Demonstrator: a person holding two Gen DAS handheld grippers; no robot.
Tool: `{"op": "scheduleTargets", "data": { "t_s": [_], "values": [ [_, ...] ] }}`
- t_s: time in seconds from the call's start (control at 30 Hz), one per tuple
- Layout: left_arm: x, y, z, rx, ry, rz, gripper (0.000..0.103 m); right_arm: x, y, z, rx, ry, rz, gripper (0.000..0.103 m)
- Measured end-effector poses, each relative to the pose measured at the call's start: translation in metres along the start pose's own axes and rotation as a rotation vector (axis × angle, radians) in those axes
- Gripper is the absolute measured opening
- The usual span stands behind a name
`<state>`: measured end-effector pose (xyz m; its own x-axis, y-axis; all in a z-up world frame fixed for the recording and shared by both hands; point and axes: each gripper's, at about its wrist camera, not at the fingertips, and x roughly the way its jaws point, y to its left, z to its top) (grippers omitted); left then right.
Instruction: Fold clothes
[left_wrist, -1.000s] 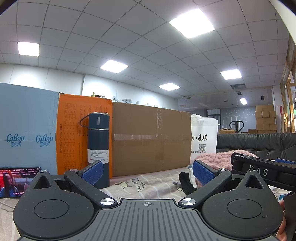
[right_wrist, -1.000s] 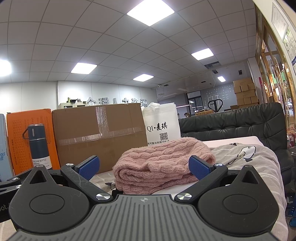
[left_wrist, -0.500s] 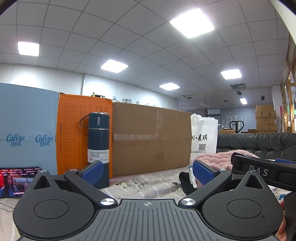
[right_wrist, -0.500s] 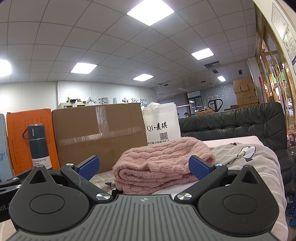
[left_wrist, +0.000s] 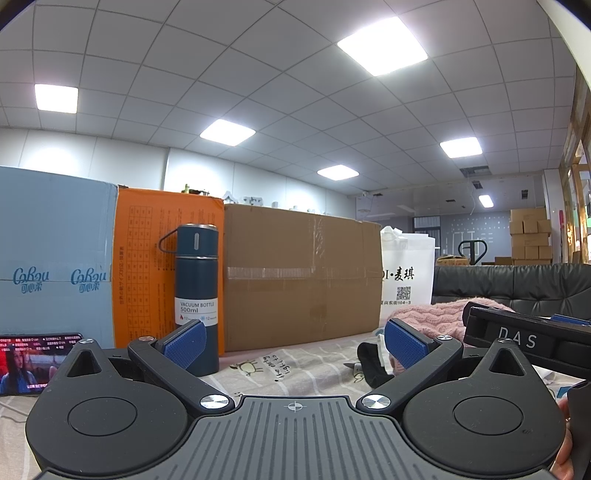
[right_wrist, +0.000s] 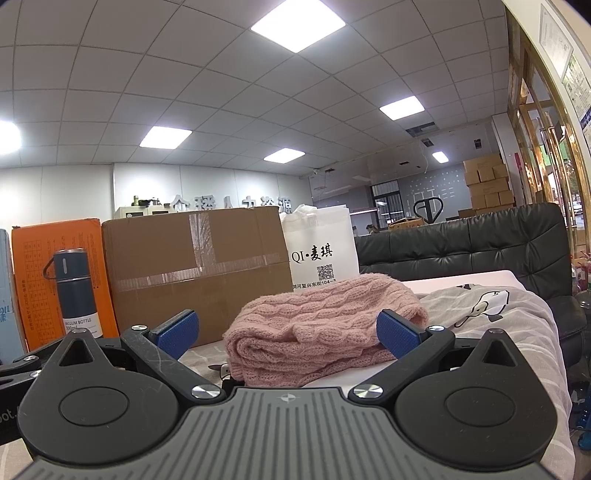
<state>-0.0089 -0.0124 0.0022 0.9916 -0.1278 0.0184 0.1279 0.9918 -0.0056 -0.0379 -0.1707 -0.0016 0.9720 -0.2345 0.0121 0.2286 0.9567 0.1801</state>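
Left gripper (left_wrist: 295, 341) spread, empty; only its view shows phone (left_wrist: 35, 363). Right gripper (right_wrist: 286, 330) spread, empty; folded pink sweater (right_wrist: 317, 328) ahead.

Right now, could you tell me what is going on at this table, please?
A person holds two hand-held grippers low over a cloth-covered table, both open and empty. The right hand-held gripper faces a pink knit sweater that lies bunched ahead of it, untouched. The left hand-held gripper points toward a blue vacuum bottle and a cardboard box. Folding has not begun.
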Motion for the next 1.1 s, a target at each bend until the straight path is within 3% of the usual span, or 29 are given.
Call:
{"op": "scheduleTargets", "data": {
  "t_s": [1.1],
  "values": [
    [0.0036,-0.0014,0.0009,-0.002,0.002,0.003,0.103,0.0015,-0.0012,0.0000,0.002,0.009,0.004,0.103]
  ]
}}
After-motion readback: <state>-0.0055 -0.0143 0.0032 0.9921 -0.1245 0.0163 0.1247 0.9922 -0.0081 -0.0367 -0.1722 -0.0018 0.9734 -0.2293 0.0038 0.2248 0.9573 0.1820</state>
